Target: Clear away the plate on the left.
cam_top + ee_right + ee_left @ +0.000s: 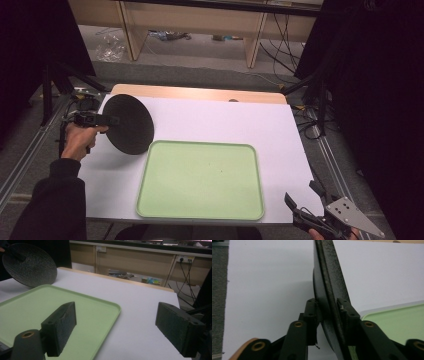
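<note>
While the left tool (329, 315) clamps the black plate (128, 124) on edge, the green tray (200, 181) waits.
Plate tilted at the tray's ten o'clock, not yet set in; right tool (116, 330), jaws apart, idles at the bench's (225, 120) five o'clock.

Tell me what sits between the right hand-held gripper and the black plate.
The green tray lies between the right hand-held gripper and the black plate, with nothing on it; the high view and right gripper view show this.
</note>
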`<state>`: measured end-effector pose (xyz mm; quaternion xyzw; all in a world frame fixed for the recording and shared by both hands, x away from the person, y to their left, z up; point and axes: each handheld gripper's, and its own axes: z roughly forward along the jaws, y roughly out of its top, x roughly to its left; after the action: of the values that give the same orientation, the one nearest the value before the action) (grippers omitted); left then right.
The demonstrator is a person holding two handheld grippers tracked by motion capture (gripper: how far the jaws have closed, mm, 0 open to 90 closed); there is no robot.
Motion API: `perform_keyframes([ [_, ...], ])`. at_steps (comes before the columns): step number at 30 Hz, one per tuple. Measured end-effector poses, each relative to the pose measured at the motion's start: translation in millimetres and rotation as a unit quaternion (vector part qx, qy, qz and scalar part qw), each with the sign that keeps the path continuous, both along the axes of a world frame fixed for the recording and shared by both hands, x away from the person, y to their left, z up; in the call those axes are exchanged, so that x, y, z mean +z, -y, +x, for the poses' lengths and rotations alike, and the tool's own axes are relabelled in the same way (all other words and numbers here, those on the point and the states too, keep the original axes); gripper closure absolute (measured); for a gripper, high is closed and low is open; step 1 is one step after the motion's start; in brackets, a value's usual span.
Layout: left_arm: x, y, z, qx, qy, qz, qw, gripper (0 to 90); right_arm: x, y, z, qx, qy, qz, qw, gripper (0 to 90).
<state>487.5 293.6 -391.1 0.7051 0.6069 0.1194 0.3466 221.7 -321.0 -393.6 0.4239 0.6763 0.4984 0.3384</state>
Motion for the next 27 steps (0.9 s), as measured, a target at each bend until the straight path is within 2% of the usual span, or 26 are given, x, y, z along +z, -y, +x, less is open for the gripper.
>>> perform_keyframes([
  [3,-2.7,-2.5,1.3,-0.001,-0.010,-0.004,0.9999,65.9,-0.2,0.0,0.5,0.001,0.003,0.002,1.0000,17.8],
  [5,-5.9,-5.8,0.6,0.006,-0.015,-0.004,0.9999,67.2,0.0,-0.2,0.2,0.001,0.000,0.001,1.0000,17.8],
  [6,-9.3,-11.2,0.1,0.011,-0.016,-0.021,0.9996,69.5,0.0,-0.3,0.1,0.001,0.000,0.000,1.0000,17.8],
  [7,-12.2,-16.8,0.0,0.017,-0.016,-0.051,0.9985,71.7,0.1,-0.4,0.1,0.002,0.000,0.001,1.0000,17.8],
  [9,-19.0,-26.6,-0.8,0.024,-0.006,-0.109,0.9937,76.2,0.5,-0.5,-0.4,0.002,-0.004,-0.001,1.0000,17.8],
  [10,-21.8,-28.6,-1.4,0.028,0.003,-0.128,0.9914,77.4,0.6,-0.3,-0.7,0.001,-0.007,-0.002,1.0000,17.8],
  [11,-23.4,-29.8,-1.4,0.033,0.005,-0.141,0.9895,78.4,0.0,-0.2,0.0,0.002,0.000,0.001,1.0000,17.8],
  [18,-24.3,-27.4,-0.9,0.042,0.031,-0.154,0.9867,79.3,-0.3,0.1,-0.3,0.003,0.003,0.005,1.0000,17.8],
  [22,-23.9,-29.3,-1.2,0.053,0.034,-0.165,0.9842,79.0,-0.7,0.1,-0.5,0.004,0.004,0.008,0.9999,17.8],
  [26,-22.8,-37.4,-3.4,0.065,0.041,-0.191,0.9787,78.8,-0.7,0.1,-0.7,0.004,0.003,0.008,1.0000,17.8],
  [27,-22.4,-39.0,-3.9,0.073,0.041,-0.202,0.9758,78.9,-0.7,0.0,-0.7,0.004,0.003,0.008,1.0000,17.8],
])
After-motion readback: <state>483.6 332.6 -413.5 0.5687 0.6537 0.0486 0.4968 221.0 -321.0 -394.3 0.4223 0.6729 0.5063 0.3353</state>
